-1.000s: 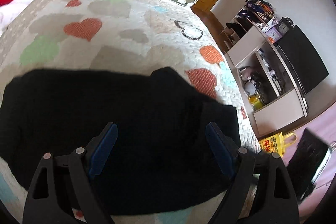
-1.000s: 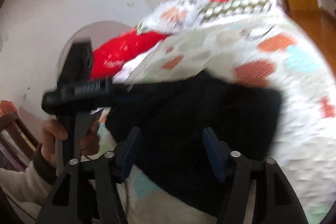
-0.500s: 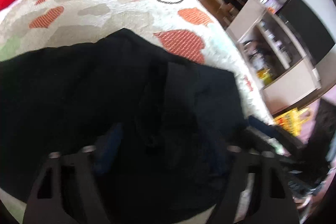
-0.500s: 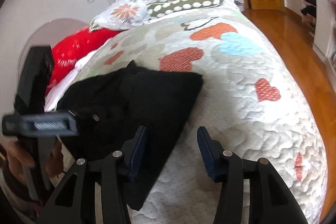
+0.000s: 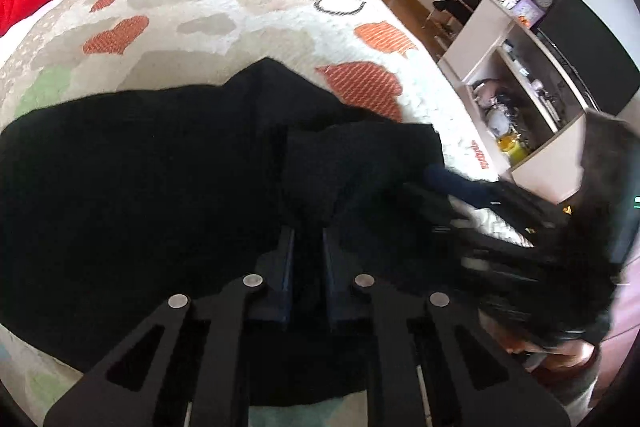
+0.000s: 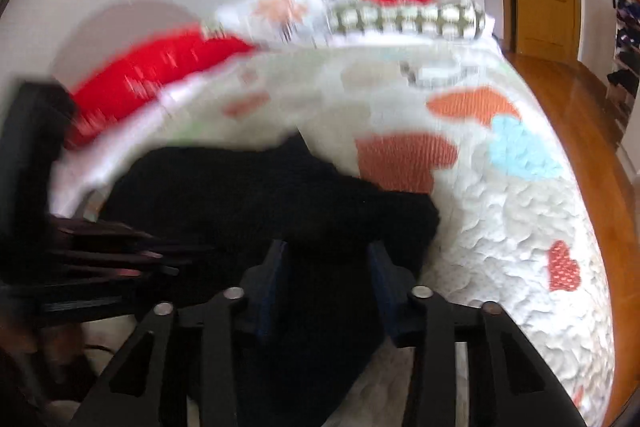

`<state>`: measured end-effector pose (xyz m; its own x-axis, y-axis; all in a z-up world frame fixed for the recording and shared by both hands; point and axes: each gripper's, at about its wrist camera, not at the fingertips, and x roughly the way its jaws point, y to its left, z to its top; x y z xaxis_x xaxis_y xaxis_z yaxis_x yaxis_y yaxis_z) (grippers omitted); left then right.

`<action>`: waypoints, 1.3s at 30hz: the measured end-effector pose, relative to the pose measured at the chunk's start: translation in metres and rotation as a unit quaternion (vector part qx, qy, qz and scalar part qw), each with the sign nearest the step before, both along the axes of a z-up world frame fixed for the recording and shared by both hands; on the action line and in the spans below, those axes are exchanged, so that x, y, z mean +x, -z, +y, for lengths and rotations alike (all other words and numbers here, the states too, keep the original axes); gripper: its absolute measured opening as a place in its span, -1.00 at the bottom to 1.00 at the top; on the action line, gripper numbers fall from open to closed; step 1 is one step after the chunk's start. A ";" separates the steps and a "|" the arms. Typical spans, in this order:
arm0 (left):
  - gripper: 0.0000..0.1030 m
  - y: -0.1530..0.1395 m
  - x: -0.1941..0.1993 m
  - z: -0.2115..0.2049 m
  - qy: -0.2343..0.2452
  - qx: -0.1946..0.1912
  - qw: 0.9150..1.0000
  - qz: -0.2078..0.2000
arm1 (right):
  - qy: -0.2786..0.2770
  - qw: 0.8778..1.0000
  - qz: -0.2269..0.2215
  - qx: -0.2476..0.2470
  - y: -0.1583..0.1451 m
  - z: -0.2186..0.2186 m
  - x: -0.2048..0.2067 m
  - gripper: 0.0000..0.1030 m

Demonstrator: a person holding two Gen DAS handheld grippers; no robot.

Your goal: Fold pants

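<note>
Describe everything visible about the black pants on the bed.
The black pants are dark, matte, soft-looking cloth, lying bunched and partly layered on the heart-patterned quilt near its edge. The left claw is shut on a fold of them. The right claw is closing, with cloth between its fingers.

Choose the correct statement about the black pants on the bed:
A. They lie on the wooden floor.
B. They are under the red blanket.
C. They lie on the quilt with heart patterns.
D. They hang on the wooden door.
C: the black pants lie spread on the heart-patterned quilt, and the left gripper is shut on a fold of their cloth.
</note>
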<state>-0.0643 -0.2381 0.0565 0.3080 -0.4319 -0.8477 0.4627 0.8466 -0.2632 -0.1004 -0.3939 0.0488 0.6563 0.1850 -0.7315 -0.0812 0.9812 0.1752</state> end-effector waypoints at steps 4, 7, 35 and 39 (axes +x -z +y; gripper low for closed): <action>-0.78 -0.002 -0.001 0.006 -0.003 -0.009 1.000 0.007 | 0.003 1.000 0.013 0.005 0.006 -0.001 0.004 -0.26; -0.78 -0.009 -0.007 0.009 -0.001 -0.006 1.000 -0.002 | 0.002 1.000 -0.002 0.001 -0.014 -0.003 -0.015 -0.18; -0.68 -0.001 -0.010 0.008 -0.015 -0.004 1.000 -0.009 | 0.030 0.999 0.013 -0.034 0.002 0.011 0.037 -0.13; -0.68 0.000 -0.010 0.009 -0.017 -0.010 1.000 -0.007 | 0.027 0.999 0.005 -0.035 -0.015 0.005 0.009 -0.03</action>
<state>-0.0745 -0.2296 0.0569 0.3339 -0.4371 -0.8351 0.4373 0.8567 -0.2735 -0.0918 -0.3887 0.0643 0.6558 0.0977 -0.7486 -0.0267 0.9940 0.1064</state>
